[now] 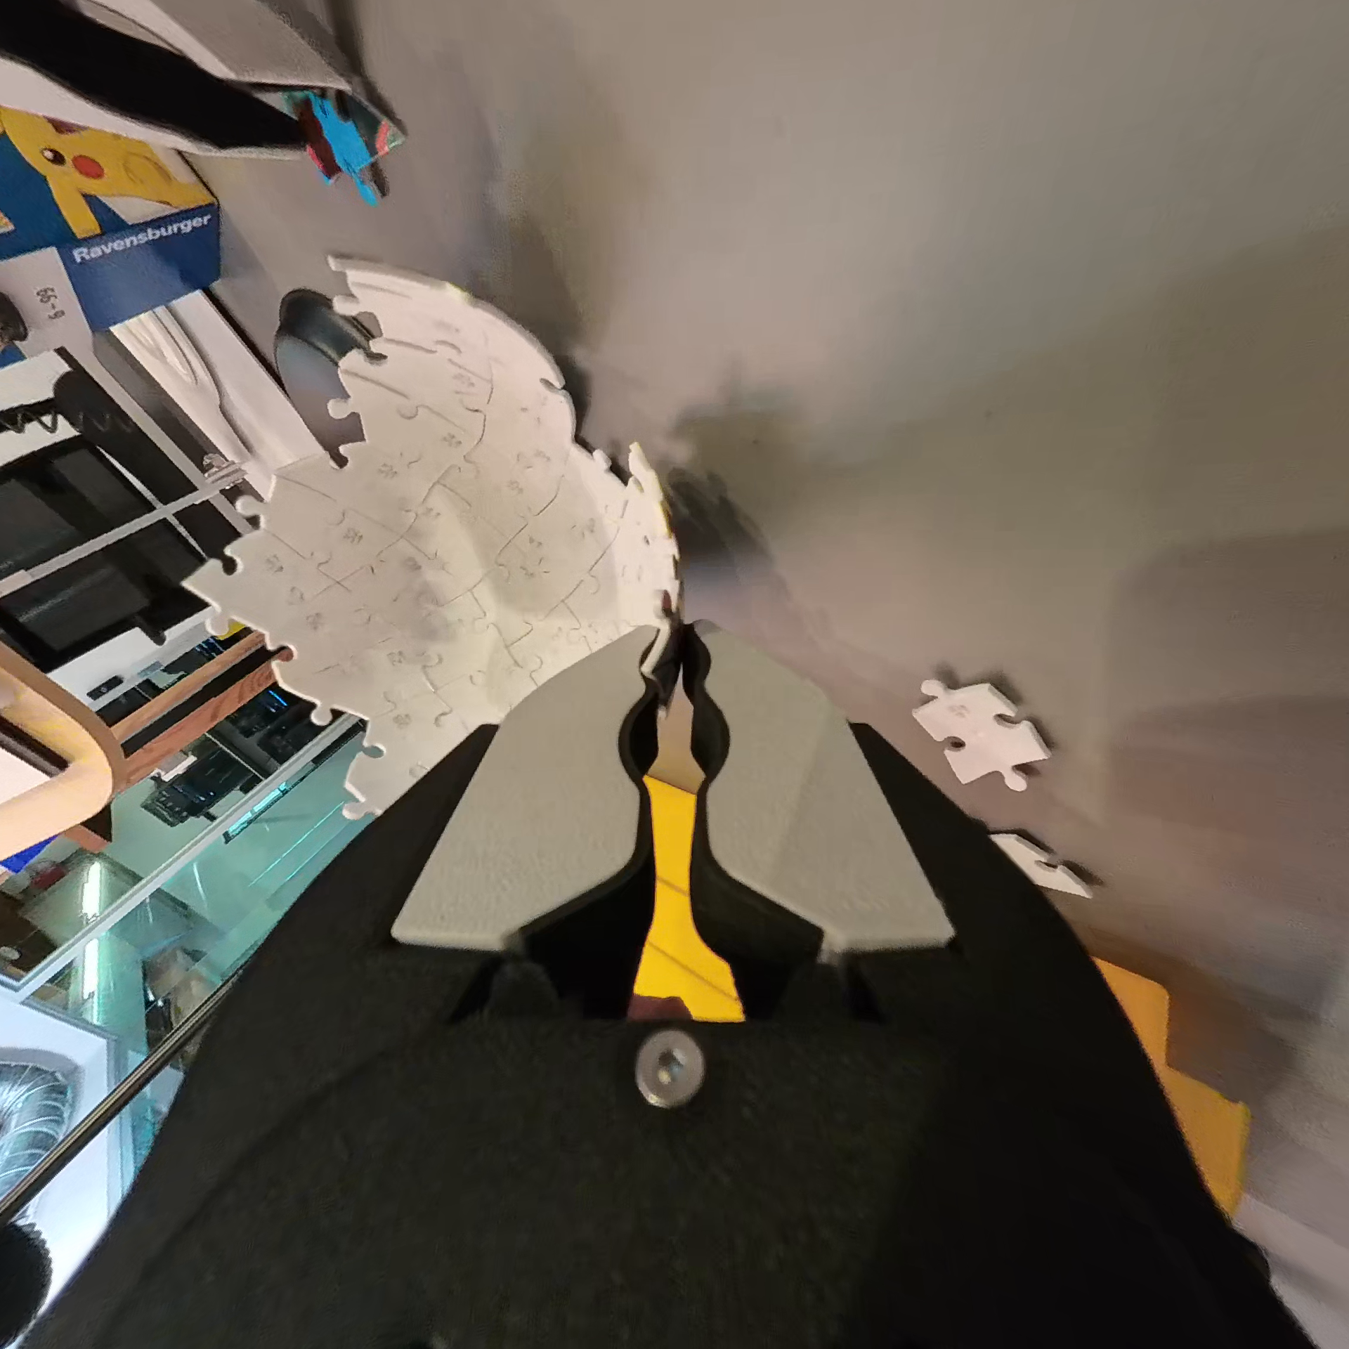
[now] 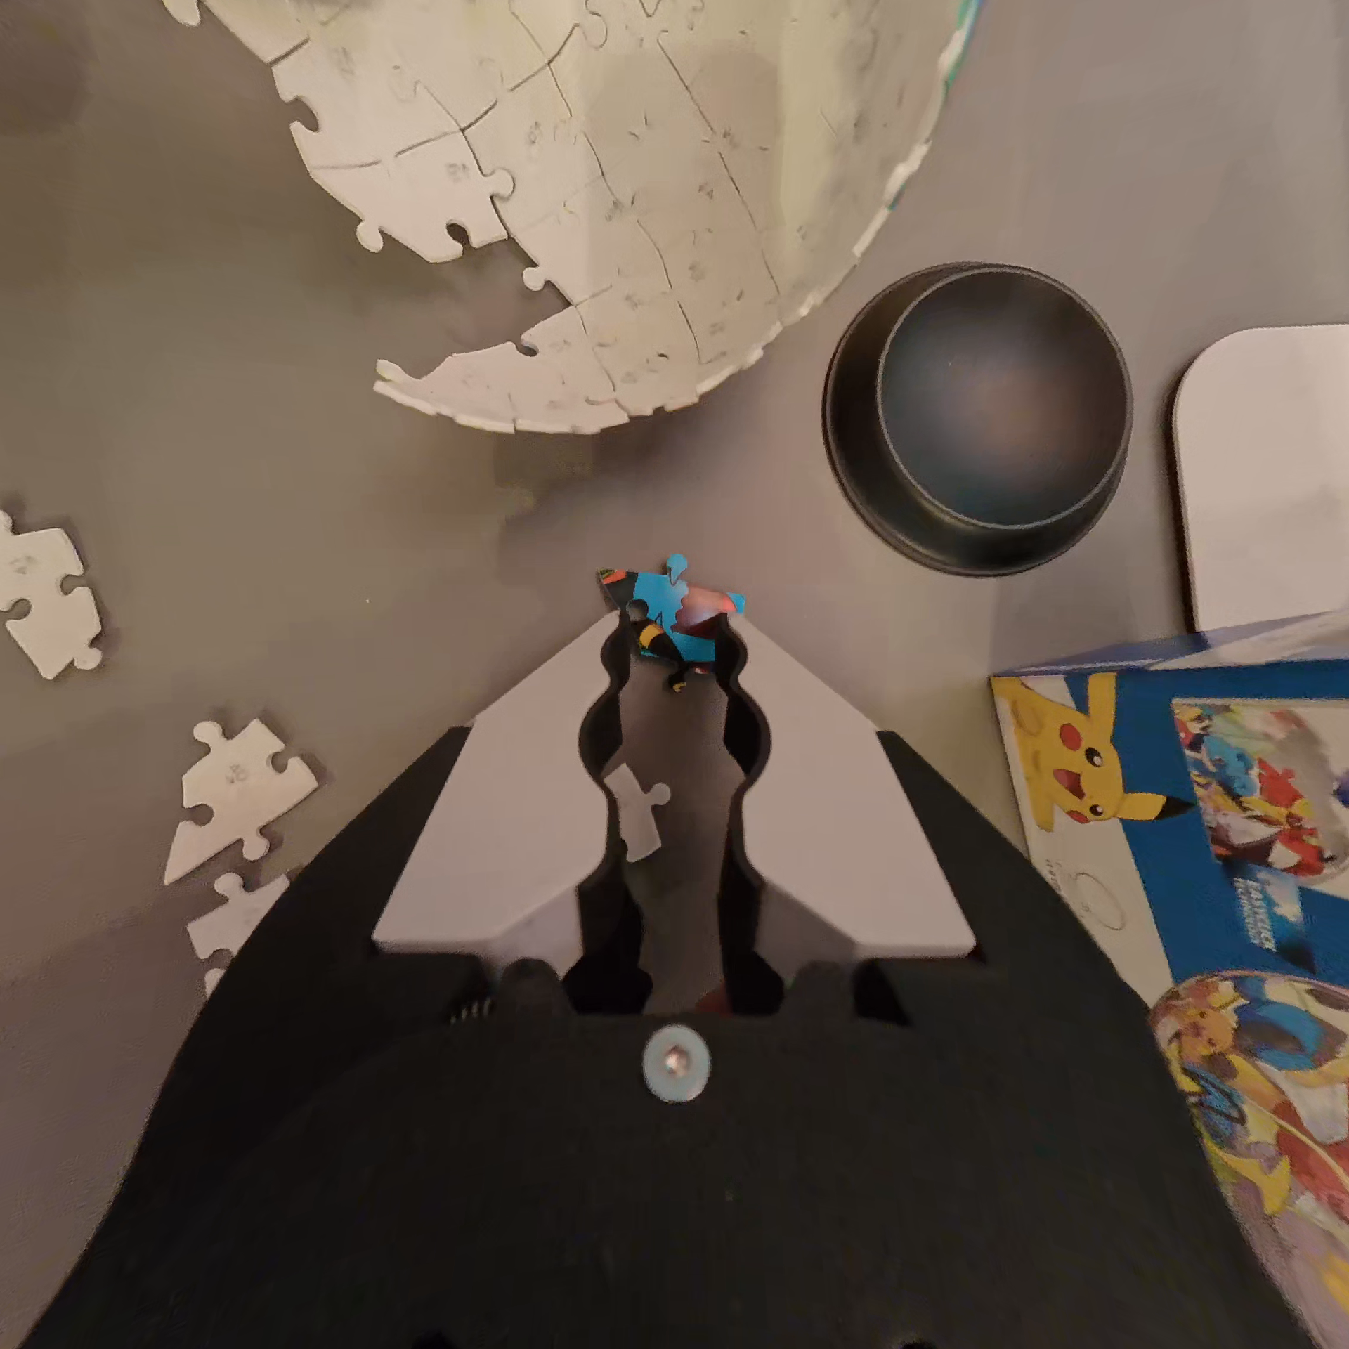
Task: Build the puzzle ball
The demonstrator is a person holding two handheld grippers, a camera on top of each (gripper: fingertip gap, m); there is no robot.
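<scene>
The partly built puzzle ball is a curved white shell with a jagged open rim, its white inner side facing me. My left gripper is shut on the shell's edge and holds it up, tilted. In the right wrist view the shell hangs above the grey table. My right gripper is shut on a blue printed puzzle piece, held below the shell's open rim and apart from it. The other gripper with that piece shows at the top left of the left wrist view.
Loose white pieces lie face down on the table. A black round stand sits right of the shell. The blue puzzle box and a white tray are at the right. A yellow sheet lies under my left gripper. My right fingertips sit around 15 cm from my left ones.
</scene>
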